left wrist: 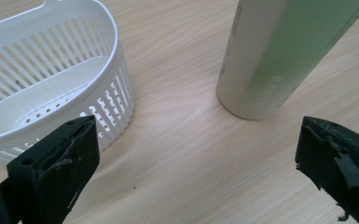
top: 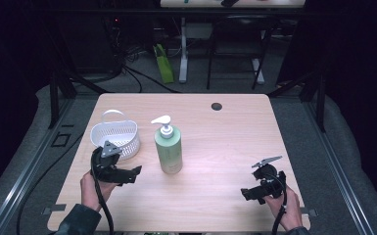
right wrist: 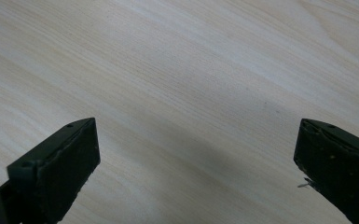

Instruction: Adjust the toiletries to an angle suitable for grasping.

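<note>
A pale green pump bottle with a white pump head stands upright near the table's middle. Left of it sits a white slotted basket with a loop handle, nothing inside. My left gripper hovers low at the front left, just short of the basket and bottle, jaws wide open and holding nothing. In the left gripper view the basket lies ahead to the left and the bottle's base ahead to the right. My right gripper is open at the front right over bare wood.
The wooden table has a dark round grommet hole near its far edge. Beyond the table lie cables, desk legs and a green bag on the floor.
</note>
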Available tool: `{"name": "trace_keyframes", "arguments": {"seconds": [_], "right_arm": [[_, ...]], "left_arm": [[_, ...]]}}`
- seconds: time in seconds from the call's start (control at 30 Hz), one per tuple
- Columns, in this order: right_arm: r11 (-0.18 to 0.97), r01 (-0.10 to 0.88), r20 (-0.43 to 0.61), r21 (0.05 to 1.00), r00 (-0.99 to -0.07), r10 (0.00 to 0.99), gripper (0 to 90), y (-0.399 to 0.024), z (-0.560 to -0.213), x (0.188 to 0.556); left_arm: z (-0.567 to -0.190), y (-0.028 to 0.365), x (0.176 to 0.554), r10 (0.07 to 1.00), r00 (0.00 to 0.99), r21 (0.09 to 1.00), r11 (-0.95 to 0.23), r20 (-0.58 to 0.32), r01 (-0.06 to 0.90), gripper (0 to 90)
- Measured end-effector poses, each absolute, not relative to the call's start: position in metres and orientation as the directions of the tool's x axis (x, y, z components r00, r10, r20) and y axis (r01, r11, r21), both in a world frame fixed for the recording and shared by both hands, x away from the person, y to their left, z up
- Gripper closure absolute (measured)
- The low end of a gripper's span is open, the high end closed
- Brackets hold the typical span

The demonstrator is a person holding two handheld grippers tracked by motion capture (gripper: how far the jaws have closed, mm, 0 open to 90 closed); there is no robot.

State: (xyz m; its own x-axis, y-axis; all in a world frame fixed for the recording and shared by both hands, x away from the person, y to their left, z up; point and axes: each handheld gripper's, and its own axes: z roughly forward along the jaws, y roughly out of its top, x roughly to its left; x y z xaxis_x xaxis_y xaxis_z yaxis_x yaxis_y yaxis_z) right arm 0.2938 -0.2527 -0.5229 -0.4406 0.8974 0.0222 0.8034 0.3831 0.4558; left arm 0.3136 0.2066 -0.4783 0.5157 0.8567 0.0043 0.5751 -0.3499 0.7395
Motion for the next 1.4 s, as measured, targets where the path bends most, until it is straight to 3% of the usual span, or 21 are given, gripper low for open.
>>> {"name": "trace_keyframes", "arguments": {"seconds": [0.5, 1.4], "right_arm": [[0.399, 0.794, 0.008, 0.459, -0.453, 0.892, 0.0, -0.249, -0.522, 0.293], [0.401, 0.795, 0.007, 0.455, -0.453, 0.892, 0.0, -0.250, -0.522, 0.293]], "left_arm": [[-0.470, 0.197, 0.313, 0.833, 0.552, 0.755, -0.346, -0.026, 0.558, 0.0], [-0.434, 0.139, 0.323, 0.776, 0.630, 0.851, -0.316, -0.022, 0.419, 0.0]]}}
